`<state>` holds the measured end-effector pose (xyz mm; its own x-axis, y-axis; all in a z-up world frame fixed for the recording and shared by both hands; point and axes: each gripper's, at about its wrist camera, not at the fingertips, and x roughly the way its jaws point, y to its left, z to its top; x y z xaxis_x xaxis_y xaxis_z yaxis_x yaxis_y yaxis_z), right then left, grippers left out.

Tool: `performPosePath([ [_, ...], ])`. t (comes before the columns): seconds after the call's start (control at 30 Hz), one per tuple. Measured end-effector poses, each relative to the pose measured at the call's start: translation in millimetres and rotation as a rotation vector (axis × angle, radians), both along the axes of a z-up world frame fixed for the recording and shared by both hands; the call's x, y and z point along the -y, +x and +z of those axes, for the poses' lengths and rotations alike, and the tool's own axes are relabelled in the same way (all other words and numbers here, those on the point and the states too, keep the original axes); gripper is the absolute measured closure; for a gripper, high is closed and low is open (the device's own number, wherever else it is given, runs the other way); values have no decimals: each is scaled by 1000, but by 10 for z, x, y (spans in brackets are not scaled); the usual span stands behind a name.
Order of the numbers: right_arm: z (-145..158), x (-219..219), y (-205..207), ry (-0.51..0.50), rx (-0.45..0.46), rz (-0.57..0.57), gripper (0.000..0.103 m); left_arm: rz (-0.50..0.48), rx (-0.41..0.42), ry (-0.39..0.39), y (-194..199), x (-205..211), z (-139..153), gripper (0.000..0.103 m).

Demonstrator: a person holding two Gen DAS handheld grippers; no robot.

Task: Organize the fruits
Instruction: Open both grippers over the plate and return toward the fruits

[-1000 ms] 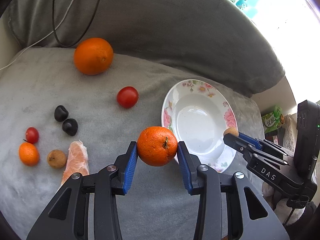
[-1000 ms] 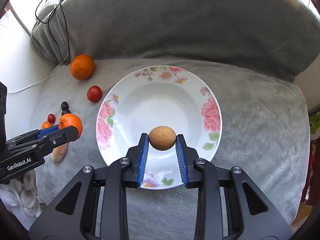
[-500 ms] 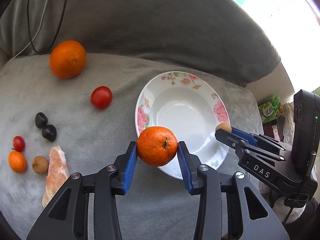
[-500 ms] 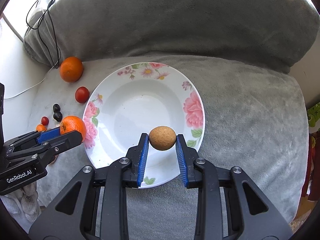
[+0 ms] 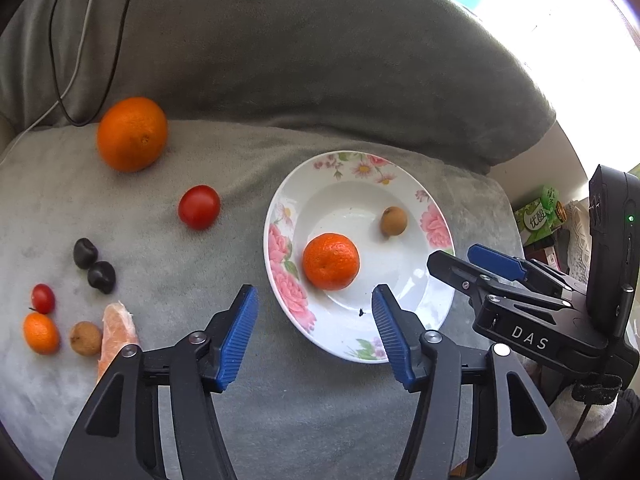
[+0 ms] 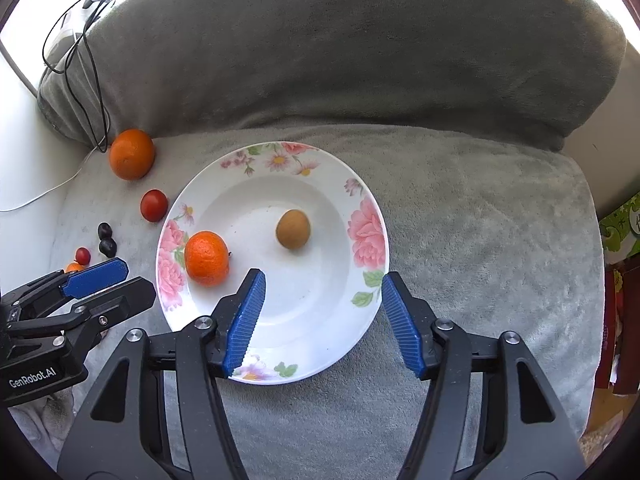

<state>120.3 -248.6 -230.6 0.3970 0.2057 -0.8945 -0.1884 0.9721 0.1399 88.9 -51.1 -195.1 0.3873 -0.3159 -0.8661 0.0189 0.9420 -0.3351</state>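
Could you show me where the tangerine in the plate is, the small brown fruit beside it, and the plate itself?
tangerine [image 5: 330, 261]: left wrist view, middle of its peel.
brown fruit [image 6: 293, 229]: right wrist view, its middle.
plate [image 6: 368, 232]: right wrist view, flowered rim.

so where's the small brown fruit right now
In the right wrist view the small brown fruit lies in the floral plate, right of the mandarin, apart from it.

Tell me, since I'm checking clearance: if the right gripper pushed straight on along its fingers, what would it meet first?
Probably the plate. The right gripper, jaws opening with nothing between them, points at bare plate just short of the brown fruit; depth is unclear.
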Motion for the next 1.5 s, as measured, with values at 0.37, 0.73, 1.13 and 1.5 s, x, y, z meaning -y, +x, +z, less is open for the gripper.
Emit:
performPosePath([
  [0.37, 80, -140, 5, -2, 23, 17, 25, 32, 15, 8, -39, -127, 51, 41],
  [0.73, 172, -461, 39, 27, 38, 76, 25, 134, 36, 11, -190, -516, 151, 41],
  [1.13, 246, -1060, 65, 39, 52, 219, 25, 290, 24, 19, -500, -1118, 112, 40],
  [1.5, 208, -1632, 66, 32, 40, 358, 25, 420, -10, 14, -757, -1647, -29, 40],
])
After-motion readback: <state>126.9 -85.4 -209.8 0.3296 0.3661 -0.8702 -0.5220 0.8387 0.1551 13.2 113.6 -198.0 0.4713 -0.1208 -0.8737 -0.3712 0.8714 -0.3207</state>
